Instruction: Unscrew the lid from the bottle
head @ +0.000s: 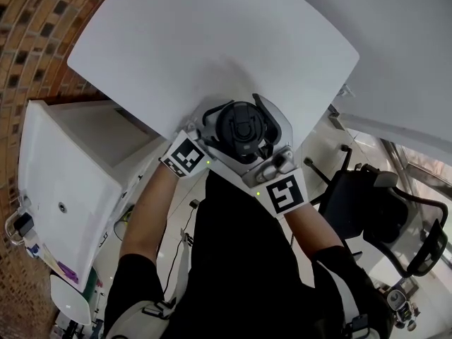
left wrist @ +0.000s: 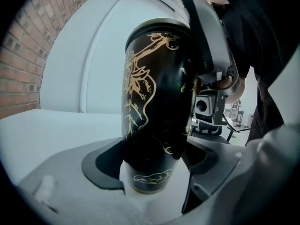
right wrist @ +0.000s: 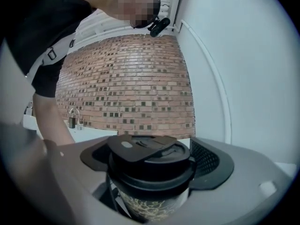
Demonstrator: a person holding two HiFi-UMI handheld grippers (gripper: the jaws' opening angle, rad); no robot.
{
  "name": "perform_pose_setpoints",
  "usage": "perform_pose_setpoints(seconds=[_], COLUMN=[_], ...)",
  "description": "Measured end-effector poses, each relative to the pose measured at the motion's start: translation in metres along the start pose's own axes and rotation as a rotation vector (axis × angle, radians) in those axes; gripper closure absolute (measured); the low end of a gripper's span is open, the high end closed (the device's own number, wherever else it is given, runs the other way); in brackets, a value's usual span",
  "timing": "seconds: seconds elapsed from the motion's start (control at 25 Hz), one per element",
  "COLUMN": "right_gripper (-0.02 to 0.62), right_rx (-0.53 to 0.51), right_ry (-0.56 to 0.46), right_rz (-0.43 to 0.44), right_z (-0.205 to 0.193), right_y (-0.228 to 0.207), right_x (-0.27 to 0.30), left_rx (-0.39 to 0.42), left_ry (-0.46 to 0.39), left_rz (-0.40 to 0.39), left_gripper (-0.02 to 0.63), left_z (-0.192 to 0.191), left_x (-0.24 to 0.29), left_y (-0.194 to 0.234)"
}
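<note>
- A black bottle with a gold line drawing (left wrist: 154, 88) stands roughly upright between the two grippers, at the near edge of a white rounded table (head: 212, 41), close to the person's black shirt (head: 240, 260).
- The left gripper (left wrist: 149, 165) grasps the black bottle low on its body. A dark pad presses on each side just above the base.
- Whether the base rests on the table cannot be made out.
- A black plastic lid (right wrist: 145, 149) with a flip tab sits on top of the bottle, seen end-on in the head view.
- The right gripper (right wrist: 150, 161) is level with this black lid and clenched on it. The left pad meets the rim on one side and the ribbed pad meets it on the other.
- The two marker cubes, left (head: 187, 155) and right (head: 284, 194), lie just beside each other below the bottle in the head view, with a bare forearm behind each.
- A red brick wall (right wrist: 126, 83) stands behind the table.
- A white cabinet (head: 63, 182) sits to the left.
- A black office chair (head: 381, 210) is on the right, well apart from the bottle.
</note>
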State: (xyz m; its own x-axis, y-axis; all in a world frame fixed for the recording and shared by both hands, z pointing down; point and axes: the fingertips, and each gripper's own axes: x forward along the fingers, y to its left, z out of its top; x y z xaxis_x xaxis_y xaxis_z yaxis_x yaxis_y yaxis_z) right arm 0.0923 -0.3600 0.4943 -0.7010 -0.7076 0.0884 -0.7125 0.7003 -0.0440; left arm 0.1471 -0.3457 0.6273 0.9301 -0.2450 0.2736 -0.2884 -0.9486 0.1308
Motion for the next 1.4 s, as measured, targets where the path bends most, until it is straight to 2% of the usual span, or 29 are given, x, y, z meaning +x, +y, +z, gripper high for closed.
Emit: perform_pose_setpoints(seconds=[0.16,0.48,0.6,0.76,0.92,1.08,1.32,1.4], right_gripper=[0.124,0.118,0.118,0.118,0.118,0.117,0.117,0.117], right_rx=[-0.024,-0.065,-0.067,-0.061,0.096,0.164,0.239,0.263], right_ry=[0.032,0.103,0.130,0.128,0.057,-0.001,-0.078,-0.101], right_rz=[0.114,0.531,0.617,0.614,0.616,0.623,0.535,0.500], right_z=[-0.005,-0.012,-0.011,-0.009,0.009,0.025,0.045,0.050], right_y=[0.006,0.017,0.019,0.022,0.017,0.010,-0.012,-0.022], right_x=[-0.003,-0.012,-0.012,-0.009,-0.011,-0.009,-0.016,-0.023], left_rx=[0.000,0.002,-0.001,0.003,0.004,0.004,0.005,0.013], left_ry=[0.001,0.001,0.001,0.002,0.005,0.002,-0.001,-0.009], left_rz=[-0.007,-0.006,-0.007,-0.007,-0.012,-0.011,-0.003,0.028], left_gripper=[0.224,0.224,0.224,0.224,0.224,0.224,0.221,0.219], left_z=[-0.001,0.000,0.000,-0.001,-0.001,0.000,0.000,0.002], left_x=[0.000,0.002,0.002,0.001,0.001,0.001,-0.001,-0.002], left_y=[-0.001,-0.002,-0.002,-0.002,-0.003,-0.002,-0.003,-0.002])
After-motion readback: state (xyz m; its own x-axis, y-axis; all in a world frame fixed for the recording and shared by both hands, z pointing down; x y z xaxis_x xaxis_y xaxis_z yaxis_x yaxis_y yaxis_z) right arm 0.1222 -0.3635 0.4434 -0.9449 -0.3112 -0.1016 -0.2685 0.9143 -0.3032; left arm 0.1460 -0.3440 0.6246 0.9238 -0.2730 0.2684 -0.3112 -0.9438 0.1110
